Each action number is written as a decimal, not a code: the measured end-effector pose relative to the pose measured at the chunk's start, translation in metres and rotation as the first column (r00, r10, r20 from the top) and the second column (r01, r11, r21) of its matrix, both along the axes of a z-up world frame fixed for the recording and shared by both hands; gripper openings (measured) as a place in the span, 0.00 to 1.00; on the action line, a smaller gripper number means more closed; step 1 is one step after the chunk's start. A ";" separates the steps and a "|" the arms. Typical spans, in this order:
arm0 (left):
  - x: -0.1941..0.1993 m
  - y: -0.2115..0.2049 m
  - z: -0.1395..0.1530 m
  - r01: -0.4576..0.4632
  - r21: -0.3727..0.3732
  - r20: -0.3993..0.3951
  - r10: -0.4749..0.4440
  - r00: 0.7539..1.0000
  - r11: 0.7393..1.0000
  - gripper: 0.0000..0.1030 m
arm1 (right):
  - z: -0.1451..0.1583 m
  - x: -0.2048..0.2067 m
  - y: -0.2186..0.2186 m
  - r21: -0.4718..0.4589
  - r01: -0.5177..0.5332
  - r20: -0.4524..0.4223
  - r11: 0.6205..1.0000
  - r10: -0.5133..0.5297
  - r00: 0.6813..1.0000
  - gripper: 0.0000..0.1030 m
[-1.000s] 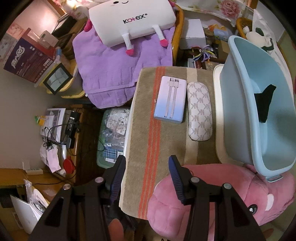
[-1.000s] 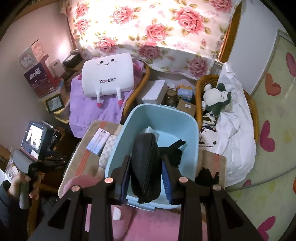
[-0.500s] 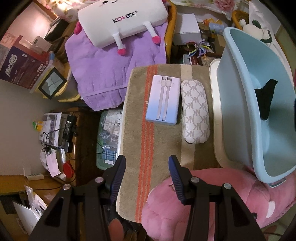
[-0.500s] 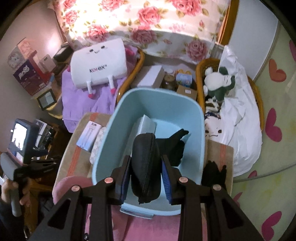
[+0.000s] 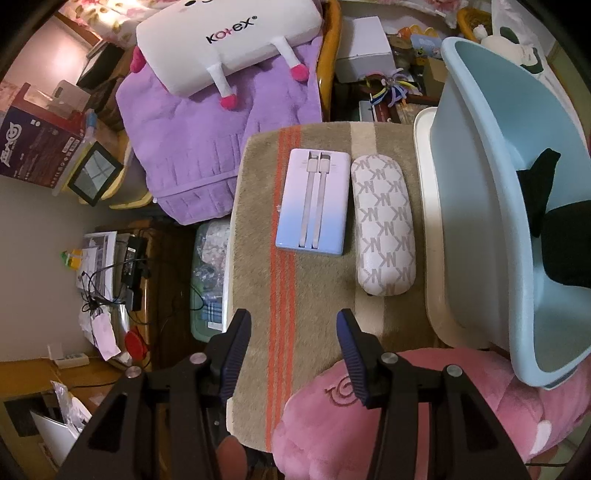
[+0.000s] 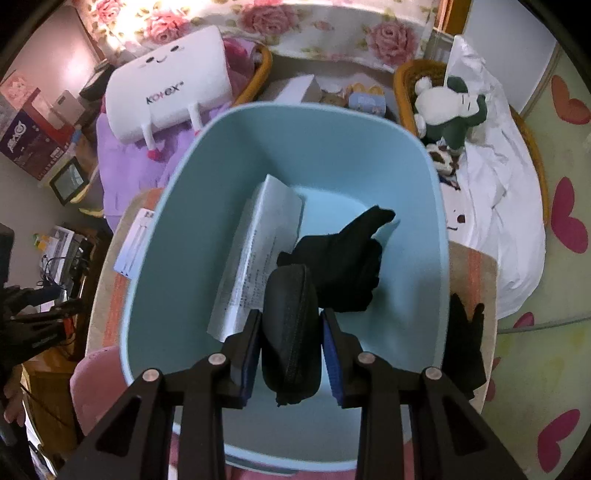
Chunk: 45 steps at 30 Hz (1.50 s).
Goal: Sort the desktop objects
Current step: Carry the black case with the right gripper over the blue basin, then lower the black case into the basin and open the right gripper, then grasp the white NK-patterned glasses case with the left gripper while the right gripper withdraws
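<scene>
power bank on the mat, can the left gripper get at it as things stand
Probably yes. The left gripper is open and empty over the mat, with bare mat between it and the power bank. The glasses case lies close beside it, leaving little room for a finger there.

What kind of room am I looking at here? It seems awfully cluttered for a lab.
Most likely a lived-in bedroom or home room, not a lab: a rose-print cloth hangs behind, a plush toy sits in a wicker basket, and a heart-patterned rug covers the floor.

light blue tub, monogram-patterned white case.
</scene>
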State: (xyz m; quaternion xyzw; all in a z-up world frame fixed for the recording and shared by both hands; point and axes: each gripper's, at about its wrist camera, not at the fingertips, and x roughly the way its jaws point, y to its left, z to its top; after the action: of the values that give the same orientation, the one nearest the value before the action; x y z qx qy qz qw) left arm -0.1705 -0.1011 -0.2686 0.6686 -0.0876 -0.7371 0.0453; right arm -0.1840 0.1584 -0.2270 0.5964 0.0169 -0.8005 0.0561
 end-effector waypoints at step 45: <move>-0.071 0.060 -0.100 -0.057 0.198 0.233 0.009 0.973 0.979 0.65 | 0.003 0.085 0.109 -0.104 0.224 0.079 0.969 -0.217 0.973 0.90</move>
State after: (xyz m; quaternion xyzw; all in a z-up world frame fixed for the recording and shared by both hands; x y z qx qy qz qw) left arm -0.2410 -0.0411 -0.3685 0.7520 -0.0051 -0.6587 -0.0214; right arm -0.0986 0.2675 -0.2239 0.6170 -0.0966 -0.7810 0.0007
